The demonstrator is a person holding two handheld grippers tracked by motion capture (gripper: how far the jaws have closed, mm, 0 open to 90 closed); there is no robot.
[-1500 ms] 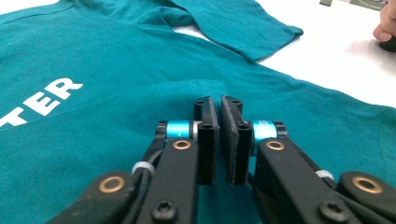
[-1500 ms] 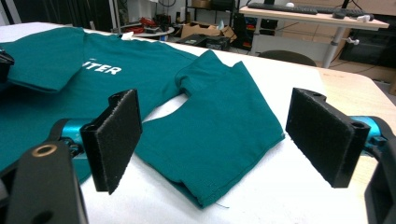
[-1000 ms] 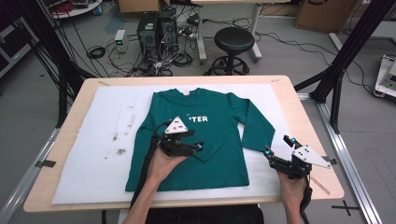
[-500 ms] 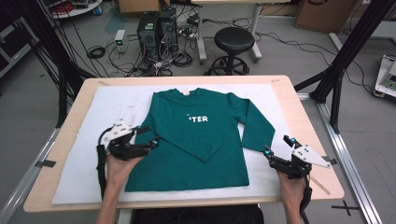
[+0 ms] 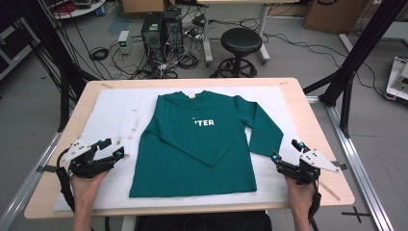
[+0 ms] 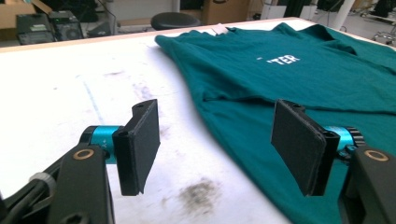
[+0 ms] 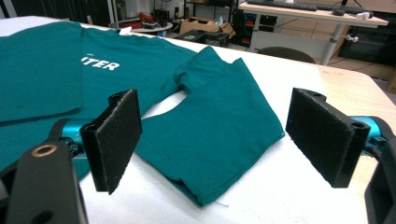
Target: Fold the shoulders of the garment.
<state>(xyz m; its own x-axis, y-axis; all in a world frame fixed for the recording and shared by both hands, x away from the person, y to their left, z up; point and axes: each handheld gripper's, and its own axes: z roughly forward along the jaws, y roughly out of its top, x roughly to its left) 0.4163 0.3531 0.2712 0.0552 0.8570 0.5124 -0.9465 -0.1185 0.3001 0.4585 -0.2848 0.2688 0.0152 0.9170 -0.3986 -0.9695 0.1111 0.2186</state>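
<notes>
A dark green long-sleeved shirt with white letters lies flat on the white mat. Its left sleeve is folded across the body; the right sleeve lies out to the side. My left gripper hovers over the mat just left of the shirt's hem, open; its jaws have just been opening, with nothing between them. The left gripper view has the gripper over the shirt's edge. My right gripper is open just short of the right cuff, with its pads apart from the cloth.
Dark smudges mark the mat left of the shirt. The wooden table's rim runs close beside the right gripper. Beyond the far edge stand a black stool, computer towers and cables. Black frame posts flank the table.
My left gripper has moved left, from over the middle of the shirt to the mat beside it. The right gripper has stayed still.
</notes>
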